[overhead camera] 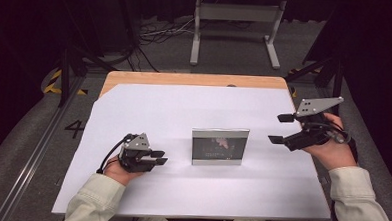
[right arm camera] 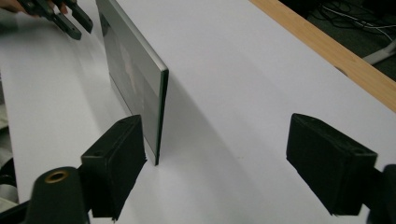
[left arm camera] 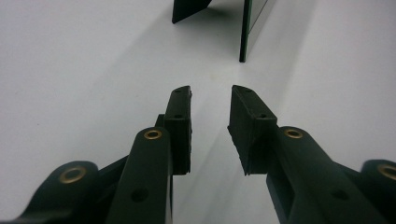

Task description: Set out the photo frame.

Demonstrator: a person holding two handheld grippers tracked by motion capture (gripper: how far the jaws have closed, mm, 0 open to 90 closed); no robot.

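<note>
Showing numeral 4 [overhead camera: 74,128] on floor, unlabelled frame [overhead camera: 219,146]

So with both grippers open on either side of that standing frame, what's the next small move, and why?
Probably ease the right gripper forward until its open jaws straddle the picture frame. In the right gripper view the frame's near edge already stands just ahead, beside one jaw, while the left gripper sits apart, holding nothing.

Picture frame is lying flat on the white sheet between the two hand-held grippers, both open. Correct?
Not flat. The picture frame stands upright on the white sheet, as the high view shows. It is between the left hand-held gripper and the right hand-held gripper, both open.
</note>
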